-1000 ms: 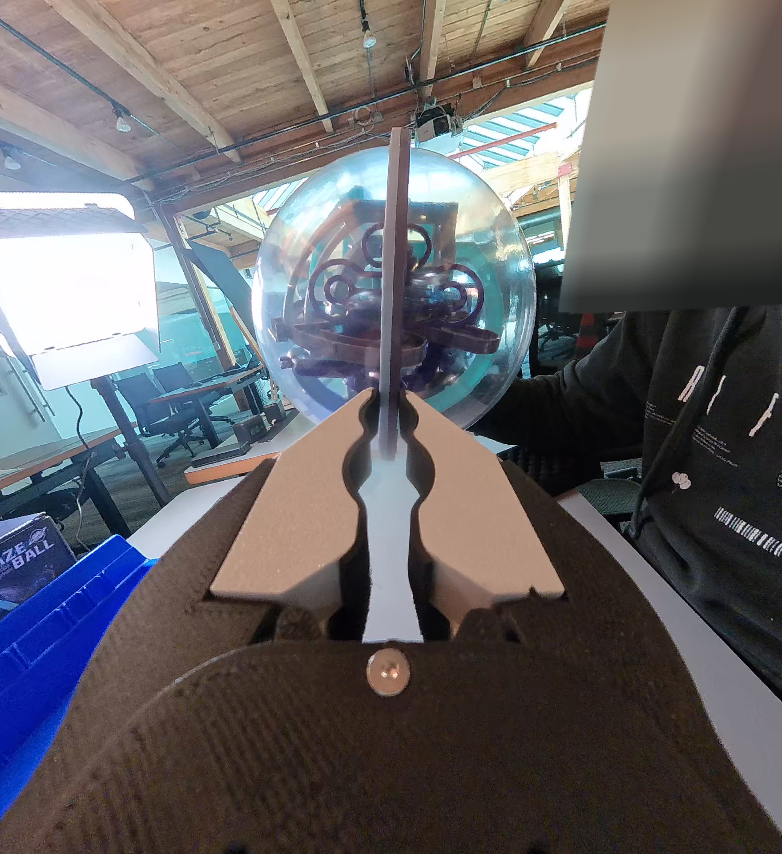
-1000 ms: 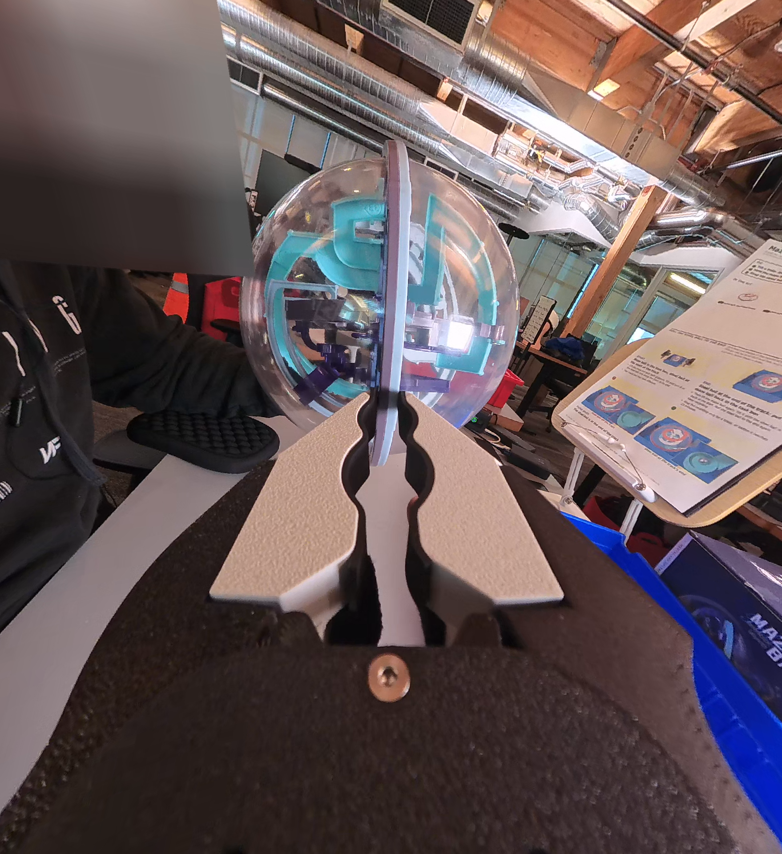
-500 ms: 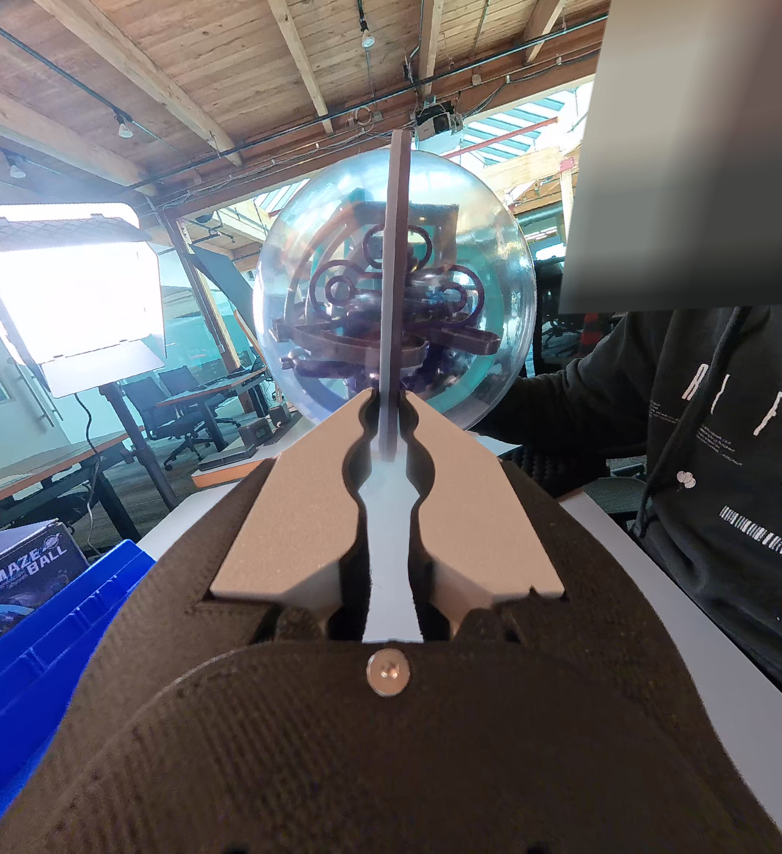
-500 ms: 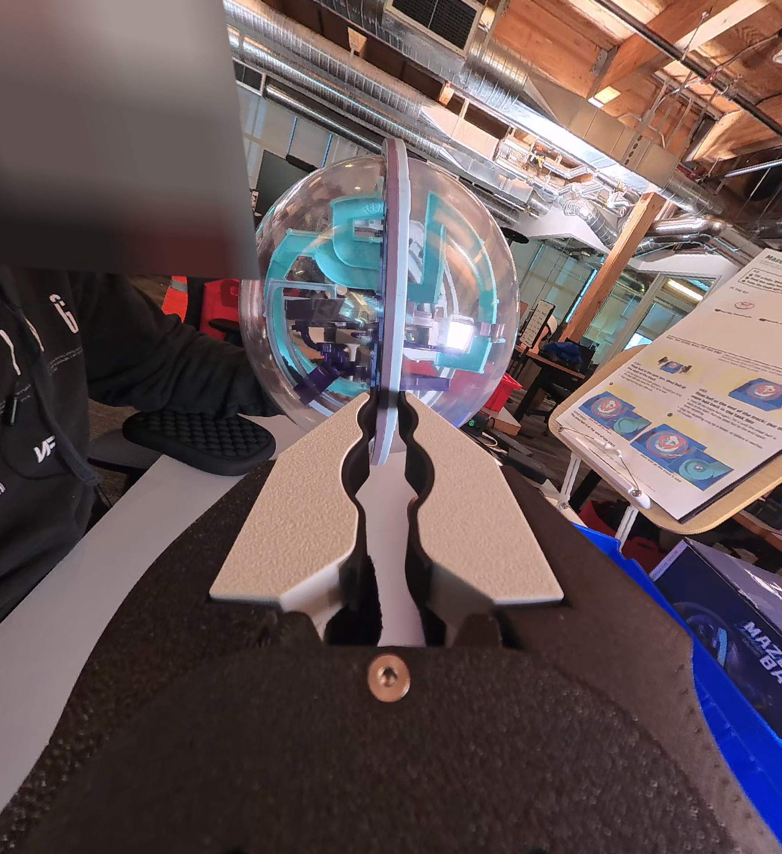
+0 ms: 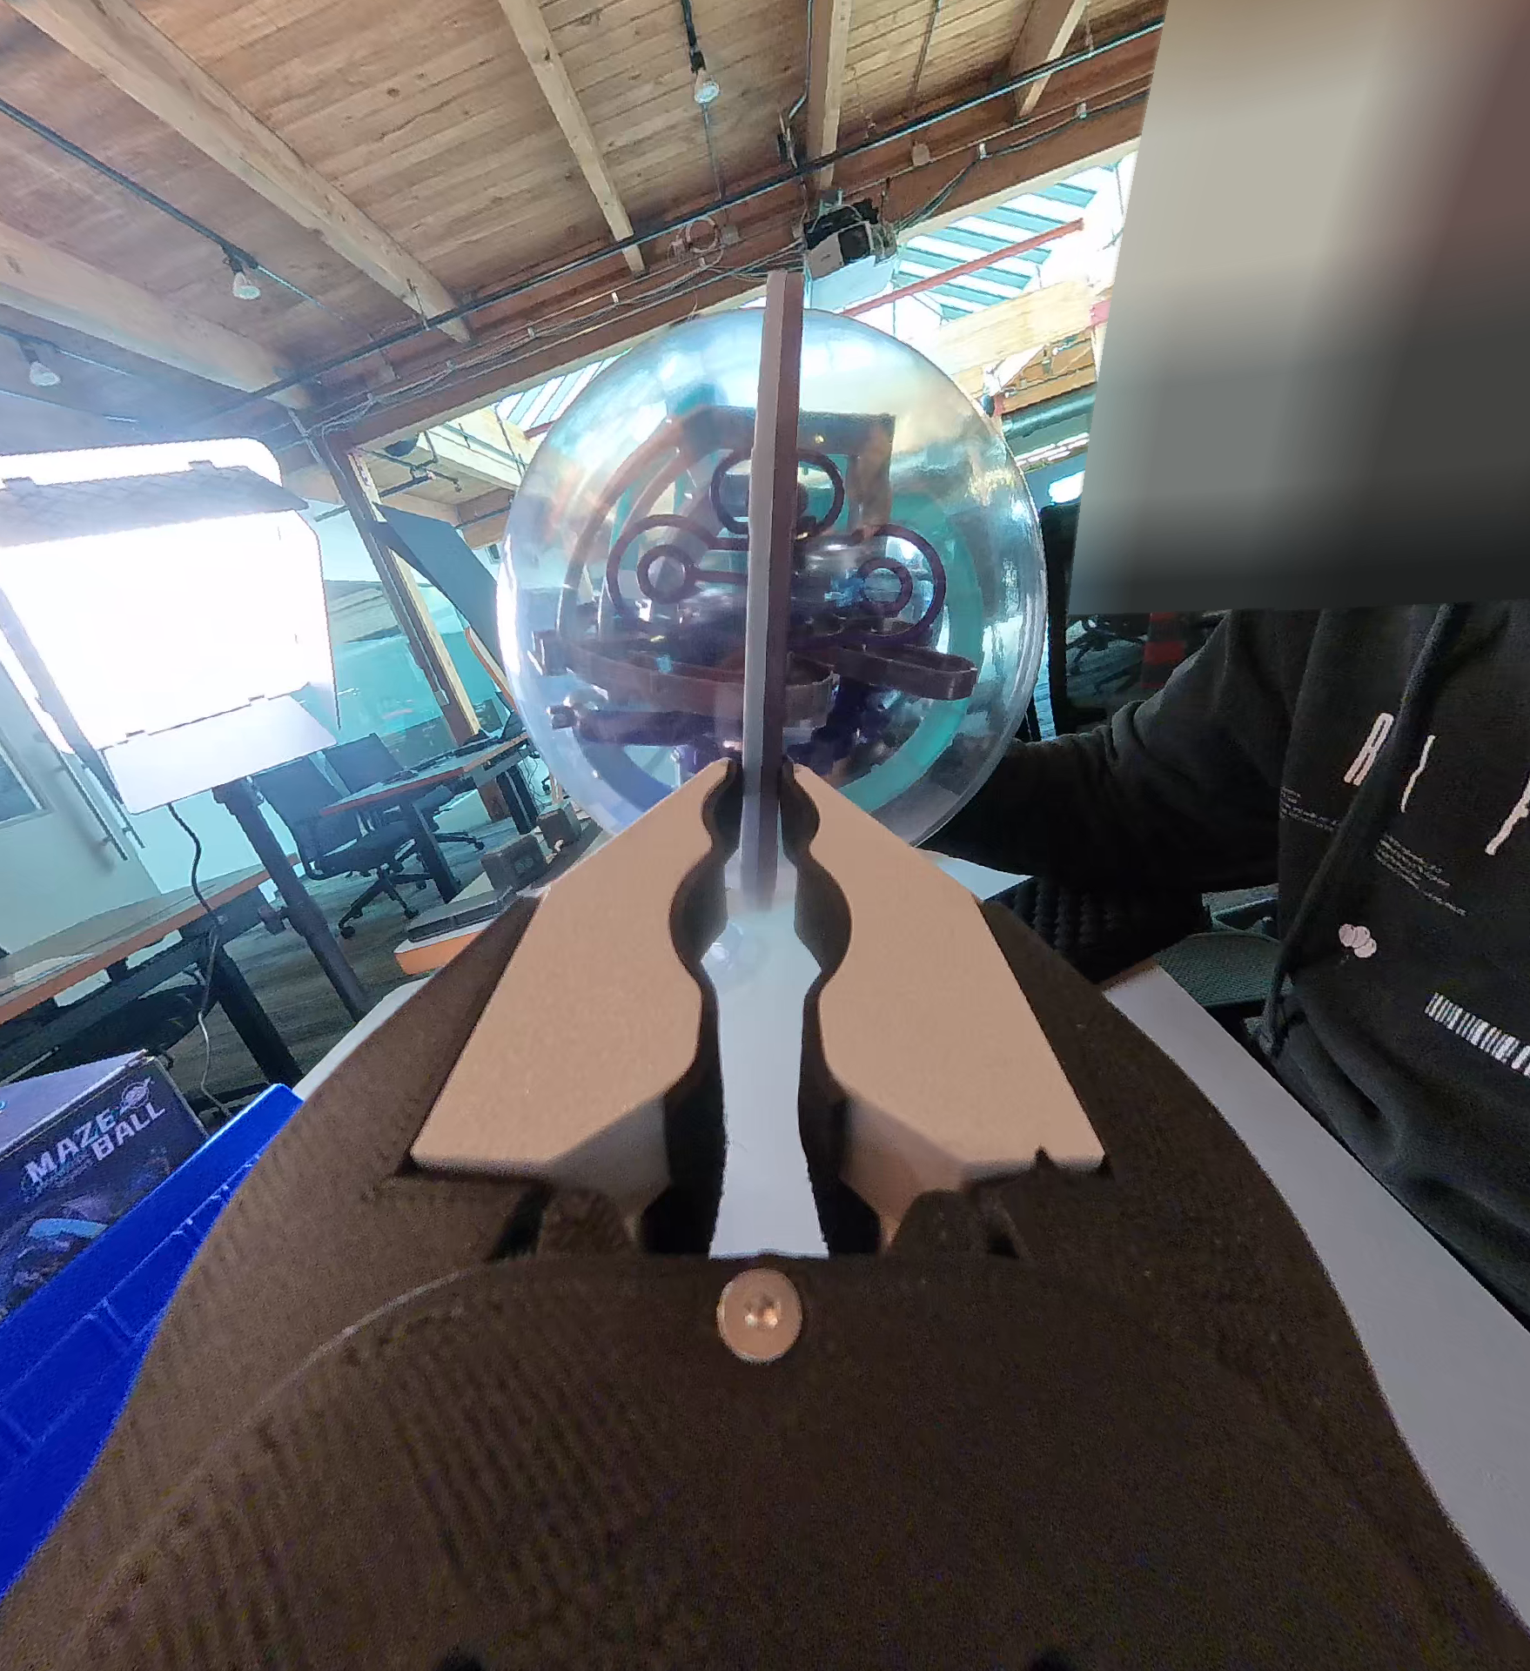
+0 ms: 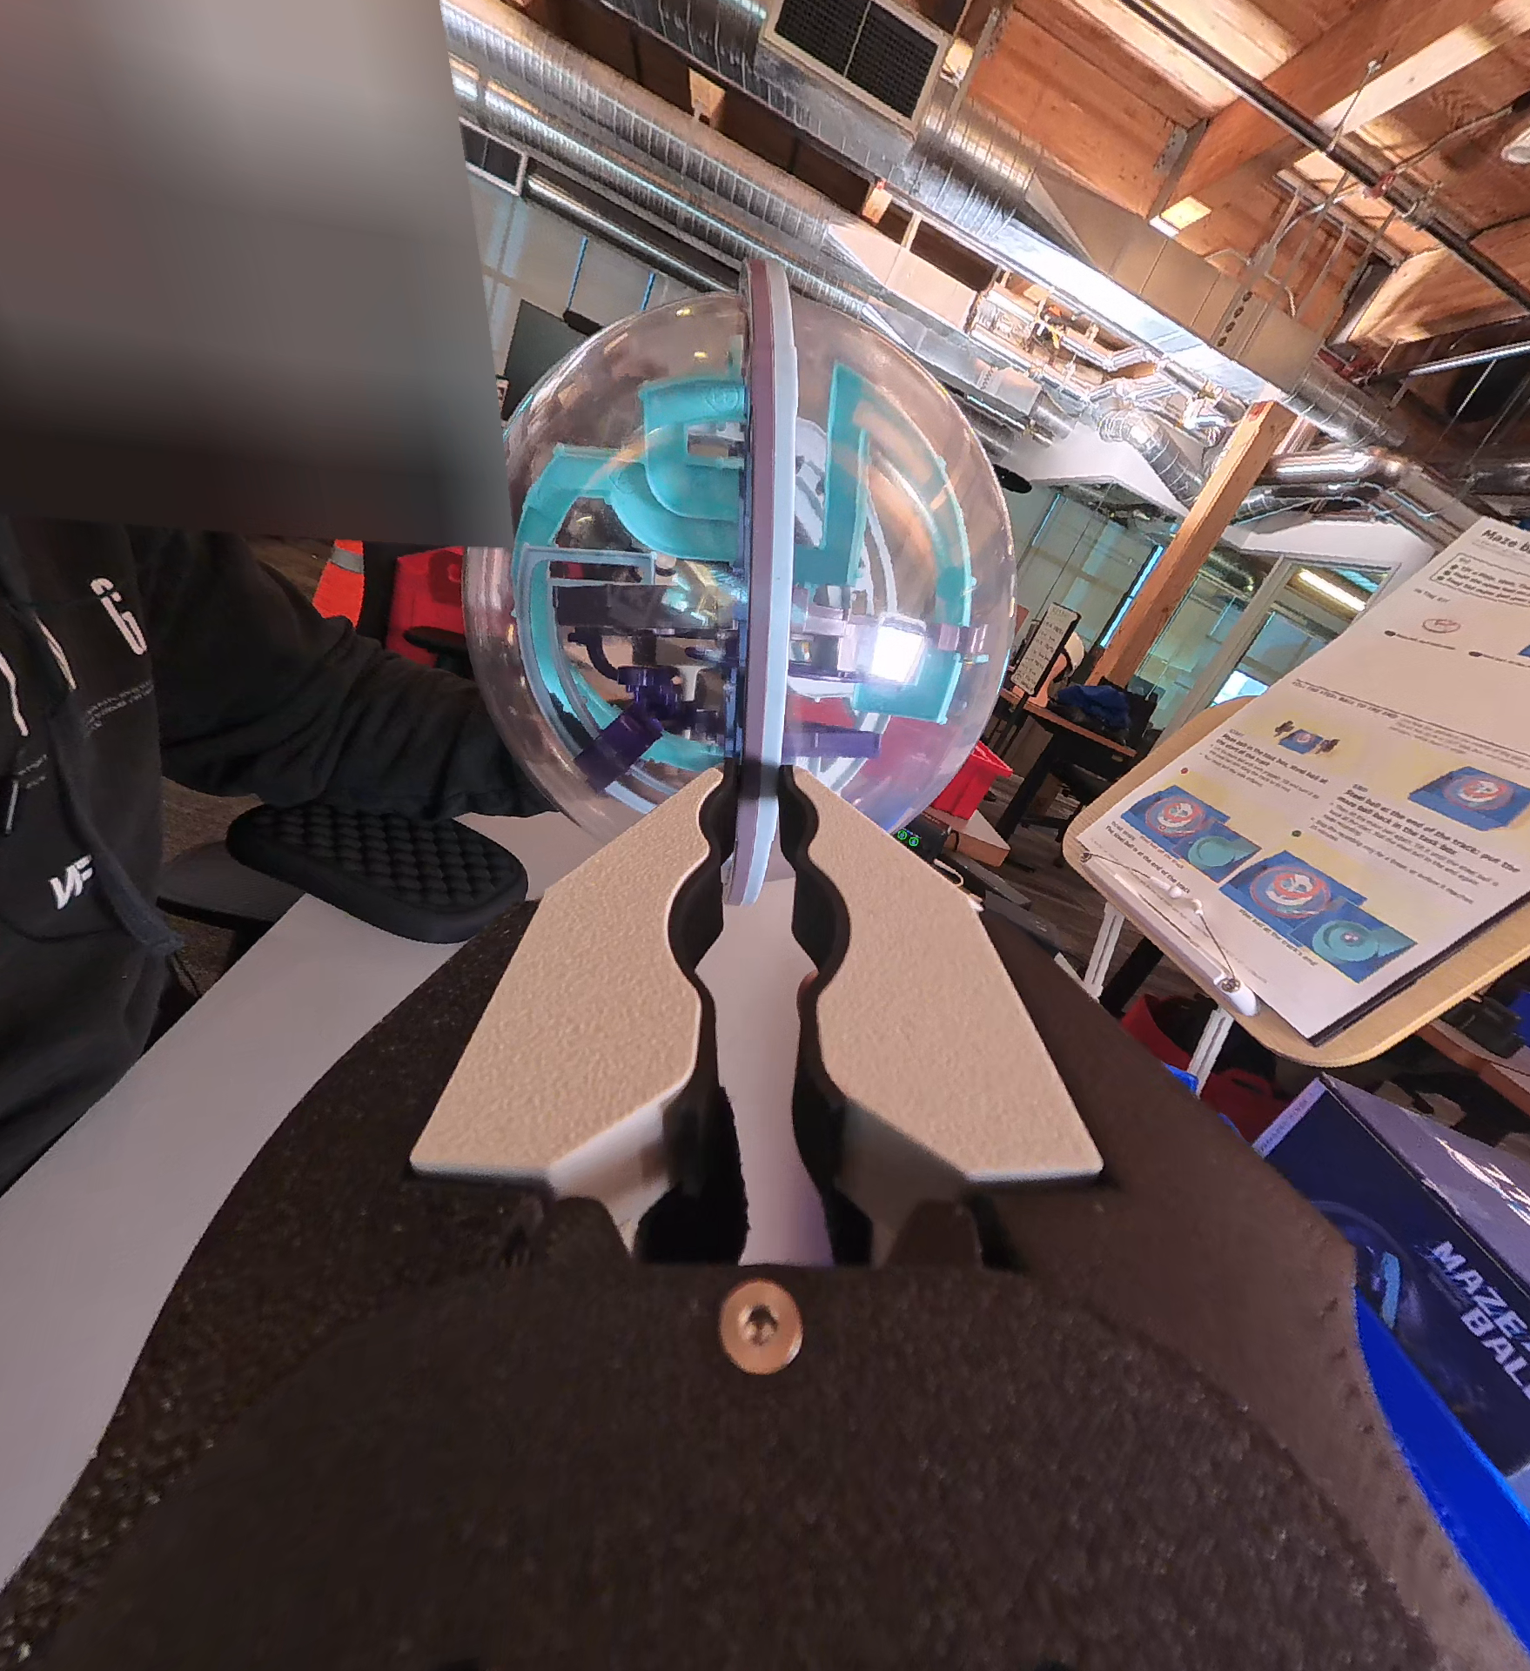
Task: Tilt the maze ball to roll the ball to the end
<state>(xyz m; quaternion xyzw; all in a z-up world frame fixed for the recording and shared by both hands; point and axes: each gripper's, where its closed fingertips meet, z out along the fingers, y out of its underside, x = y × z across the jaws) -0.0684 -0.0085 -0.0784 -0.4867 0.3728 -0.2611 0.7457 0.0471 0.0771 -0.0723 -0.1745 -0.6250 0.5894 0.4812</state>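
Observation:
The maze ball [image 5: 879,579] is a clear sphere with purple and teal tracks inside and a flat grey rim around its middle. It is held up in the air above a white table. My left gripper [image 5: 763,769] is shut on the rim at one side. My right gripper [image 6: 757,773] is shut on the rim at the opposite side of the maze ball [image 6: 879,588]. The rim stands upright between the fingers in both views. I cannot make out the small ball inside the tracks.
A person in a dark hoodie [image 5: 1421,859] sits at the table edge [image 6: 110,1130], with a black armrest [image 6: 373,859] nearby. A blue bin [image 5: 38,1338] holding a dark game box [image 6: 1467,1284] lies to the side. An instruction sheet on a board [image 6: 1340,814] stands at the right.
Both grippers keep their hold on the rim. The background has shifted slightly in both views, so the ball and grippers have turned a little together.

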